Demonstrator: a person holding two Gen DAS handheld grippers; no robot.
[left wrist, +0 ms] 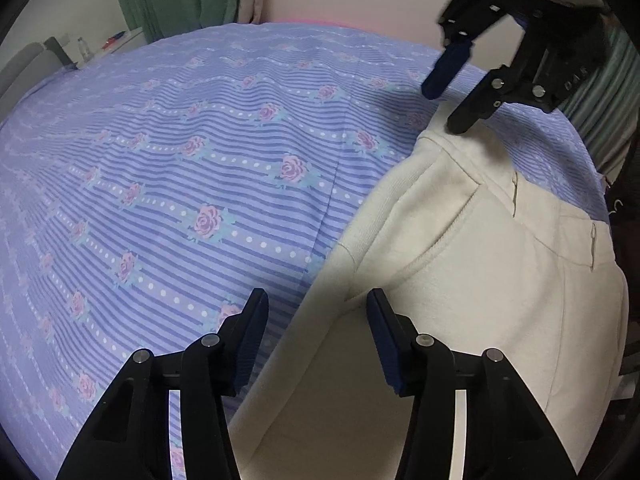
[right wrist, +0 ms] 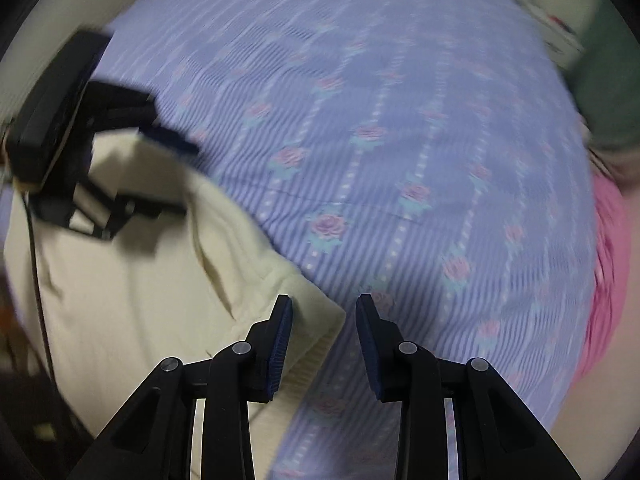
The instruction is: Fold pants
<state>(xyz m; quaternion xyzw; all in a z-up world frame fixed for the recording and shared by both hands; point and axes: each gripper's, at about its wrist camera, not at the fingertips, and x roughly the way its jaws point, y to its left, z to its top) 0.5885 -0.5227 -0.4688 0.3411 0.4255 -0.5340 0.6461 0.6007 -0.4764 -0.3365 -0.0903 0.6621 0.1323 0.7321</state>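
In the left wrist view the cream pants [left wrist: 460, 280] fill the lower right, lying on the flowered bedsheet [left wrist: 180, 160]; the left gripper [left wrist: 318, 320] is spread wide, empty, above their edge. At upper right the right gripper [left wrist: 448, 96] hangs spread over the waistband.

In the right wrist view — blurred — the right gripper [right wrist: 324, 324] is released over a pants corner at bottom centre. The fold looks not yet begun; next, each should pinch an edge.

left claw [left wrist: 318, 308]: black links, silver rivets | pads [left wrist: 382, 340]: ribbed navy
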